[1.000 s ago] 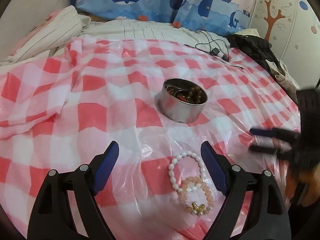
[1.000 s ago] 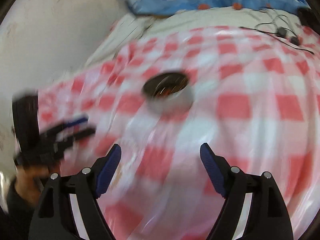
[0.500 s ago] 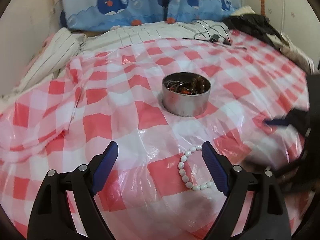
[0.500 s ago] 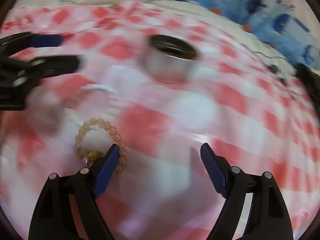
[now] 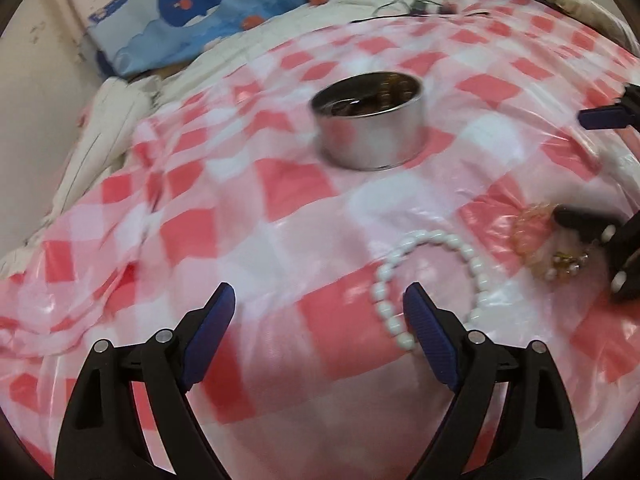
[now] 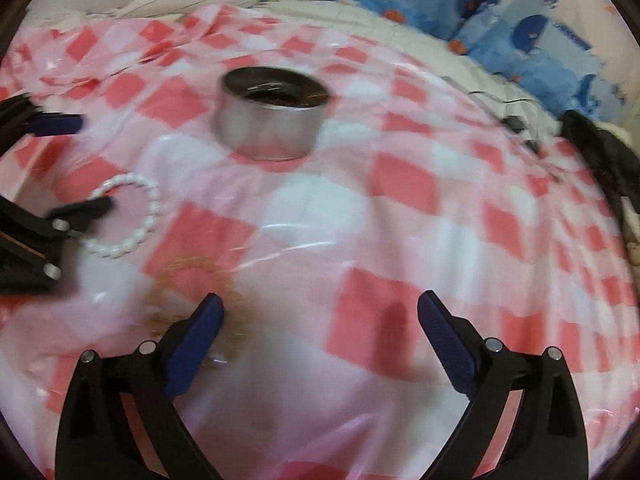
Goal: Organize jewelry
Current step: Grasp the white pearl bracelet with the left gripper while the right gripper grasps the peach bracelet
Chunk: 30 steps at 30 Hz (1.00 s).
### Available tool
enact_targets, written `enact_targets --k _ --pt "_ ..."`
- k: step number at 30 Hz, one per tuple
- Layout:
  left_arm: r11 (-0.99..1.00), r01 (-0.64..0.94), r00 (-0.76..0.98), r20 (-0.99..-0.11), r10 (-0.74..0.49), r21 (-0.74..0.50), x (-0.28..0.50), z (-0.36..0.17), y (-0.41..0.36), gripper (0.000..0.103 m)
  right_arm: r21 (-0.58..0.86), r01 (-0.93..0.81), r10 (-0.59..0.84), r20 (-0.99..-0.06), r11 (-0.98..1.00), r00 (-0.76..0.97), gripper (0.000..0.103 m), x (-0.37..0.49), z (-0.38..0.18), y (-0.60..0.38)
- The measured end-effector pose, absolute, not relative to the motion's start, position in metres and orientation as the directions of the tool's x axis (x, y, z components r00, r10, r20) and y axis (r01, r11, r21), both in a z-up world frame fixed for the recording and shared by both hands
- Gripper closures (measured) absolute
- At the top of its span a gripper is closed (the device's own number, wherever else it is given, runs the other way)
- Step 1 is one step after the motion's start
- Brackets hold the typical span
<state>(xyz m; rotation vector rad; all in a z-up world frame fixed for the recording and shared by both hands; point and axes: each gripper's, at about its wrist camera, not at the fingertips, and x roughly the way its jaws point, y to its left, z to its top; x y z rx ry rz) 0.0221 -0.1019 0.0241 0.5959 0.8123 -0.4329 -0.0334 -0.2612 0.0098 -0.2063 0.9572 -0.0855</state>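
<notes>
A white bead bracelet (image 5: pixel 436 236) (image 6: pixel 150 208) and a peach bead bracelet (image 5: pixel 528 232) (image 6: pixel 188 268) lie on the red-checked plastic sheet (image 5: pixel 280 184). Behind them stands a round metal tin (image 5: pixel 372 120) (image 6: pixel 272 120) with dark beads inside. My left gripper (image 5: pixel 318 296) (image 6: pixel 72 166) is open and low over the sheet, its right finger over the white bracelet's loop. My right gripper (image 6: pixel 320 304) (image 5: pixel 592 168) has its jaws opening. Its left finger hangs over the blurred peach bracelet, and nothing lies between the pads.
The sheet covers a bed. A blue whale-print cushion (image 5: pixel 188 12) lies along the back, striped white bedding (image 5: pixel 100 128) at the left. A black cable (image 5: pixel 408 0) and dark clothing (image 6: pixel 600 152) sit at the far right.
Both grippers have sunk toward the sheet and rolled, closing in on the bracelets. The right gripper's jaws stand wider than before. The tin has not moved.
</notes>
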Motion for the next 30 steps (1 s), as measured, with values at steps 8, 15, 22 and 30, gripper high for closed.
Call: enact_targets --k 8,15,22,30 --pt "0.705 0.660 0.575 -0.778 -0.253 0.259 0.010 0.027 -0.114 0.025 0.040 -0.084 0.080 -0.829 0.996 0.553 0.010 -0.031 0.007 -0.263" --pt "0.762 0.561 0.634 -0.760 -0.143 0.324 0.025 0.032 -0.091 0.025 -0.001 -0.041 0.023 -0.823 0.999 0.568 0.010 -0.031 0.011 -0.267" --pt "0.696 0.681 0.539 -0.798 -0.268 0.227 0.015 0.024 -0.110 0.041 0.083 -0.100 0.124 -0.833 0.992 0.540 0.010 -0.031 0.006 -0.259" --pt "0.762 0.635 0.491 -0.827 -0.273 0.125 0.028 0.019 -0.098 0.058 0.087 -0.096 0.125 -0.836 0.992 0.535 0.010 -0.030 0.004 -0.260"
